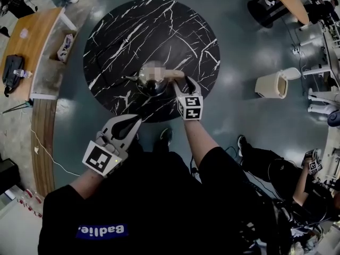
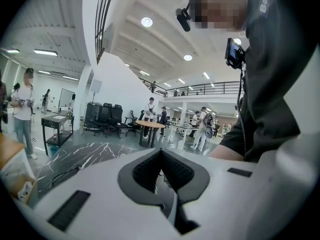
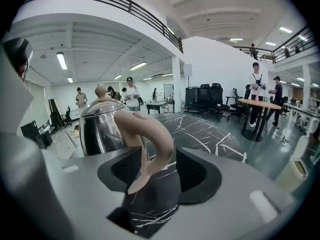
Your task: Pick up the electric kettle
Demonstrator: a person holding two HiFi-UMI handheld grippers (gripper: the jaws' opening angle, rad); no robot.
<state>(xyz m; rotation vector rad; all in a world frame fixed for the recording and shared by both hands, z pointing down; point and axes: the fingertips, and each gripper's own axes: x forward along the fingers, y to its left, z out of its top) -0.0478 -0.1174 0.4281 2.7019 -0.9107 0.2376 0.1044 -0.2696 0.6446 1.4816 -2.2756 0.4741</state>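
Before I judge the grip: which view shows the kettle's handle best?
The right gripper view: the beige handle stands large between the right gripper's open jaws. The head view shows only its top from above, small. The left gripper view misses it.

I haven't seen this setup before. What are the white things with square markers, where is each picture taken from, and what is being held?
There is no robot here. A person holds a two-jaw gripper in each hand, and the marker cubes are part of those grippers. The head view looks down from the person's head at a round black table with a kettle on it. The other two views ride on the grippers and look along their jaws. The right gripper has its jaws apart around the kettle's handle, not closed on it yet. The left gripper is shut and empty, near the person's body and off the table.
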